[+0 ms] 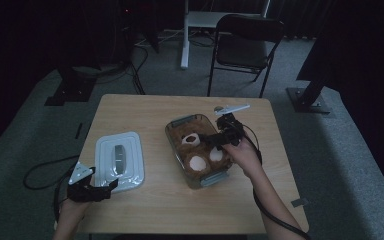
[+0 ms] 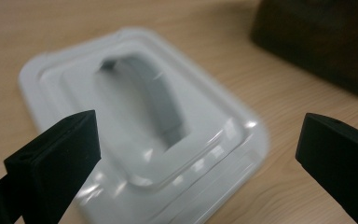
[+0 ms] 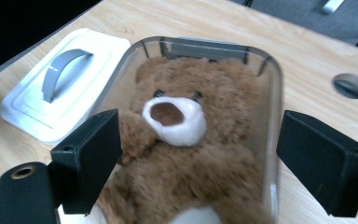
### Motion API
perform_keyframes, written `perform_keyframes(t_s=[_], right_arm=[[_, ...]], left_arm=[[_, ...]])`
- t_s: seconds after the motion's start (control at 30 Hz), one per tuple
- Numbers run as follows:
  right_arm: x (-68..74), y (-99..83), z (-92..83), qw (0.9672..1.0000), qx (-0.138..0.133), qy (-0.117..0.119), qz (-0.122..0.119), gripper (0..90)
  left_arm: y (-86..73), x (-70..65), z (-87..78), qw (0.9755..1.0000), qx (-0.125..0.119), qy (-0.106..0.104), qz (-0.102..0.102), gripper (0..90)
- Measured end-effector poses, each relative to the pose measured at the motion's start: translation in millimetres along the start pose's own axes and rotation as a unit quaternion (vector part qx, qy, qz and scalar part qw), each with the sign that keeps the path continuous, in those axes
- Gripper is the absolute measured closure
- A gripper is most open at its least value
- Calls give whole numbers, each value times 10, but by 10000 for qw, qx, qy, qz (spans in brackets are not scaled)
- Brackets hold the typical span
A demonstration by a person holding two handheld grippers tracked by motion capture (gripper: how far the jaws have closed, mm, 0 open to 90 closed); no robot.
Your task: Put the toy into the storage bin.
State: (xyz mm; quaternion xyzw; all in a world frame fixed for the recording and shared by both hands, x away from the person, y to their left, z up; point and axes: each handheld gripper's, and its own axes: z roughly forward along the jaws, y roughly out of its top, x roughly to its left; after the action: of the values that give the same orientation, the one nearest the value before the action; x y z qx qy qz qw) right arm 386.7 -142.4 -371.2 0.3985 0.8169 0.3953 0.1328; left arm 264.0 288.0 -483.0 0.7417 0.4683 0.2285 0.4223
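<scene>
Left gripper (image 1: pixel 111 185): lower left of the high view, at the near edge of the table, held in the person's left hand (image 1: pixel 75 206); jaws spread wide with nothing between them, pointing at the lid. In the left gripper view (image 2: pixel 198 154) the two black jaws stand at the lower left and lower right corners, the lid lying beyond and between them, untouched.
Right gripper (image 1: pixel 213 141): centre right of the high view, over the container, held in the person's right hand (image 1: pixel 242 155); jaws fully apart and empty. In the right gripper view (image 3: pixel 200 158) the jaws frame the bear from lower left and lower right, clear of it.
Container (image 1: pixel 172 135): clear plastic tub with grey end clips, centre of the table in the high view, uncovered.
Teddy bear (image 3: pixel 191 154): brown plush with a white muzzle, lying face up inside the container; white paw pads show in the high view (image 1: pixel 198 162).
Lid (image 1: pixel 118 160): white, with a grey arched handle, flat on the table left of the container and apart from it; upper left of the right gripper view (image 3: pixel 60 84), centre of the left gripper view (image 2: pixel 140 121).
Table (image 1: pixel 145 112): light wood top; a round hole shows at the right of the right gripper view (image 3: pixel 350 85).
Folding chair (image 1: pixel 245 45): dark, on the carpet beyond the table, top centre of the high view.
</scene>
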Motion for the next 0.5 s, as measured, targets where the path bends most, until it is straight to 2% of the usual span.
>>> perform_keyframes(t_s=[0.07,0.13,0.3,0.37,0.47,0.5], right_arm=[[-19,-55,-61,9999,-27,8,-123,132],[-38,-121,-131,9998,-96,8,-145,132],[-73,-308,-319,9991,-219,-170,-322,147],[-57,-378,-385,9990,-263,-141,-332,146],[-26,-459,-461,9990,-230,130,-355,120],[-15,-479,-477,9990,-228,133,-348,120]], left_arm=[[127,-120,-1,9999,-47,-95,89,7],[249,-251,18,9996,-54,-183,202,7],[511,-568,110,9982,5,-416,424,7],[594,-690,148,9973,-16,-553,484,7],[705,-869,209,9953,-15,-730,629,7],[739,-928,235,9947,-20,-776,676,7]])
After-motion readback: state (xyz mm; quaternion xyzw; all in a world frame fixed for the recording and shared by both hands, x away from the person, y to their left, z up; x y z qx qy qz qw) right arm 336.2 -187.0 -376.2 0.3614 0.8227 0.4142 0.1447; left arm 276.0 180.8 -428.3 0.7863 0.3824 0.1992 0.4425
